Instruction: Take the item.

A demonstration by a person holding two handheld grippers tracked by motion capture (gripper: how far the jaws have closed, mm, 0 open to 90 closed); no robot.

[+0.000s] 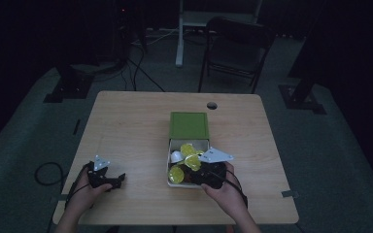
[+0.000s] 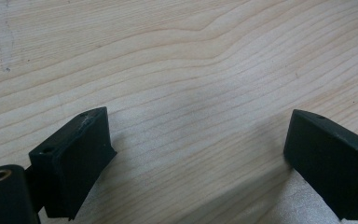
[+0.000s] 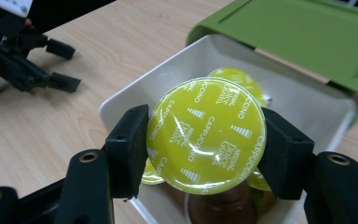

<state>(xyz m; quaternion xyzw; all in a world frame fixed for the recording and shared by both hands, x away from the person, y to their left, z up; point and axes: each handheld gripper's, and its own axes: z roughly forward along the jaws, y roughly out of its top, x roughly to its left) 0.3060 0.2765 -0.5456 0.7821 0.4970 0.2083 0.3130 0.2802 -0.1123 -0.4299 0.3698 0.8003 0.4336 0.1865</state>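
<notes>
On the pale wooden surface (image 1: 136, 126) in a dim room, the right gripper (image 3: 206, 140) is clamped on a yellow-green foil-topped cappuccino capsule (image 3: 206, 135), held above the open white box (image 3: 307, 100) with its green lid (image 3: 298, 37). This looks like the lifting-out step; next comes carrying the capsule clear of the rim. The left gripper (image 2: 200, 149) rests apart, jaws wide, holding nothing.

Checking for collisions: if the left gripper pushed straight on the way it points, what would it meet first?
Probably the bare wooden table: the left gripper has open fingers aimed at it, nothing between, though depth is unclear.

Black two-jaw gripper (image 3: 205, 154), brass screw inserts, grey triangular top plate, black trailing cable.
</notes>
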